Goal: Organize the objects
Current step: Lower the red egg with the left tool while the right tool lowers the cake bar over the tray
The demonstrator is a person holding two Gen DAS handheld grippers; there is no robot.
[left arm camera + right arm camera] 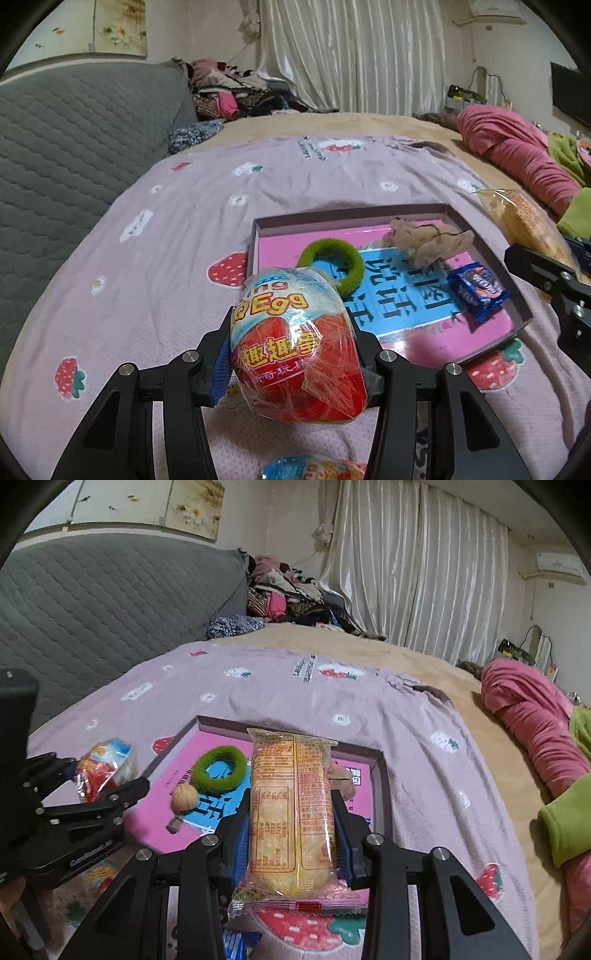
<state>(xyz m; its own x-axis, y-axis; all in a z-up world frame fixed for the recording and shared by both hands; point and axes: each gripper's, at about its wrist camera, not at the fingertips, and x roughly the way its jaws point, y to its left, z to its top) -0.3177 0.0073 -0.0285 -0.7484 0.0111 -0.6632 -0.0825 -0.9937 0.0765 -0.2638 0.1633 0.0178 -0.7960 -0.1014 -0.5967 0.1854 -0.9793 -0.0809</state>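
Note:
My left gripper [291,332] is shut on a wrapped red and blue toy egg [295,343], held above the pink bedspread just short of the shallow pink box [258,236]. My right gripper [291,819] is shut on a long yellow snack packet [291,812], held over the near edge of the same box [380,775]. Inside the box lie a green felt ring [332,264], a beige plush toy [428,240] and a small blue biscuit pack [478,290]. A small wooden-headed figure [183,801] lies in the box near the ring [219,768]. Each gripper shows in the other's view, the right gripper [546,273] and the left gripper [92,797].
A second wrapped egg [314,469] lies on the bedspread below my left gripper. A blue packet [236,945] lies under my right gripper. A grey quilted headboard [74,147] stands left, a clothes pile [236,92] at the back, pink and green bedding [524,158] right.

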